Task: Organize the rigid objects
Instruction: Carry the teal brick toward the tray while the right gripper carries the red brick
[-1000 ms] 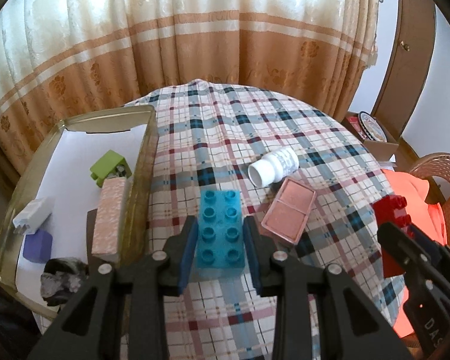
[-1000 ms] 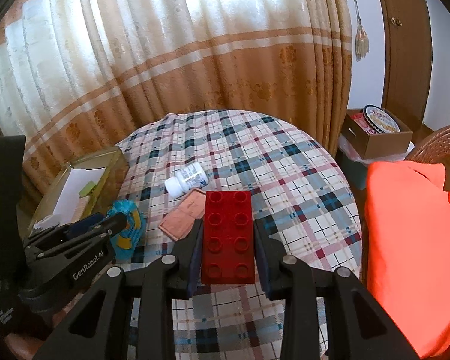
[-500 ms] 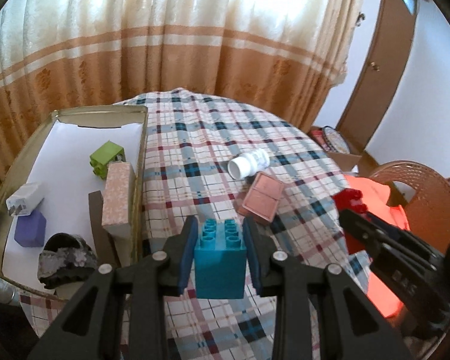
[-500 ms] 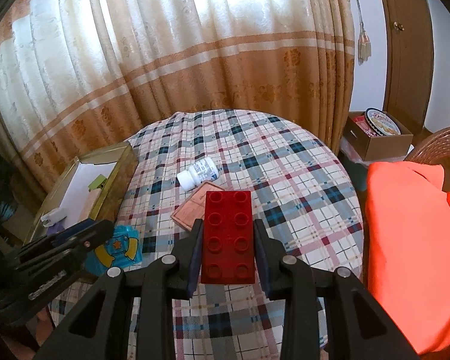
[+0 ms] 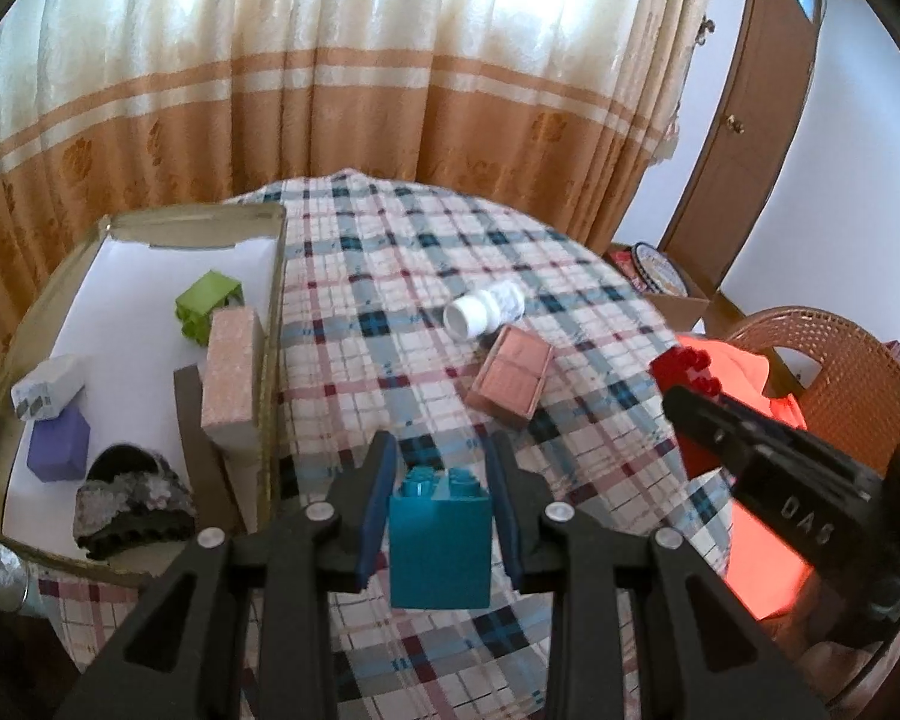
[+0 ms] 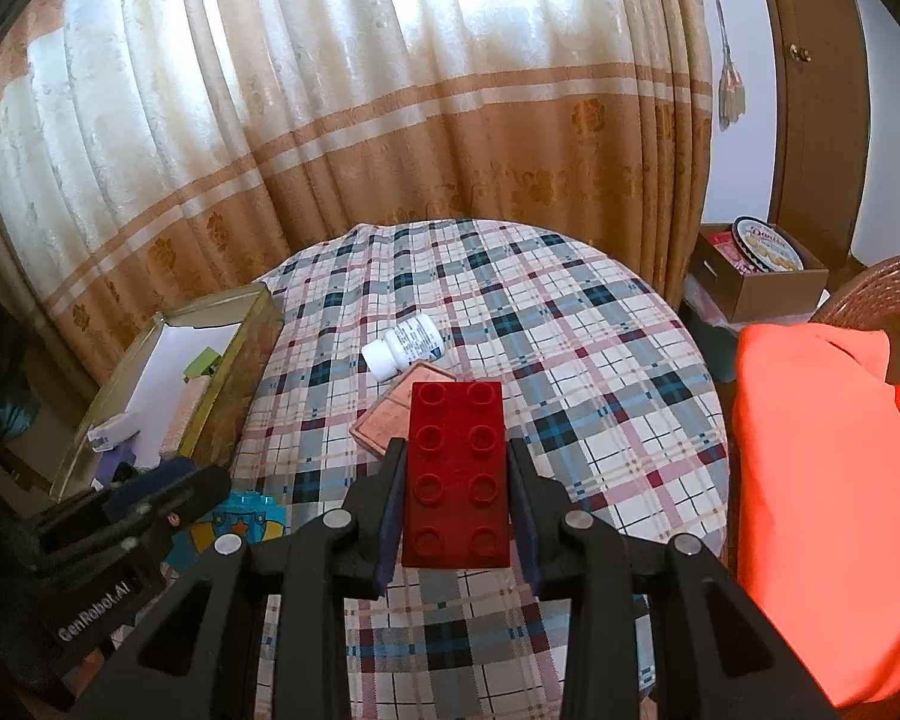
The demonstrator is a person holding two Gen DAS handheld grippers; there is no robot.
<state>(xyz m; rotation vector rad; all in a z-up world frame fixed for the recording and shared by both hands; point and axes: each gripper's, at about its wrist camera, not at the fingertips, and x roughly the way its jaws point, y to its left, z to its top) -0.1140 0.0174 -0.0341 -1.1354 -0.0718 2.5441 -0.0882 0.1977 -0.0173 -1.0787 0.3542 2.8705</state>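
Note:
My left gripper (image 5: pixel 440 468) is shut on a teal toy brick (image 5: pixel 439 543) and holds it above the near part of the checked tablecloth (image 5: pixel 402 300), just right of the gold-rimmed tray (image 5: pixel 273 324). My right gripper (image 6: pixel 455 462) is shut on a red toy brick (image 6: pixel 456 495), held above the cloth. The red brick also shows at the right of the left wrist view (image 5: pixel 684 369). A white pill bottle (image 5: pixel 483 312) lies on its side beside a pink flat case (image 5: pixel 510 383) mid-table.
The tray holds a green brick (image 5: pixel 207 303), a pink block (image 5: pixel 231 369), a white box (image 5: pixel 48 387), a purple cube (image 5: pixel 60 444) and a dark speckled object (image 5: pixel 132 507). An orange cloth (image 6: pixel 828 480) covers a wicker chair at right. A curtain hangs behind the table.
My left gripper has lifted the teal brick off the cloth and pulled back and up. My right gripper has risen slightly with the red brick.

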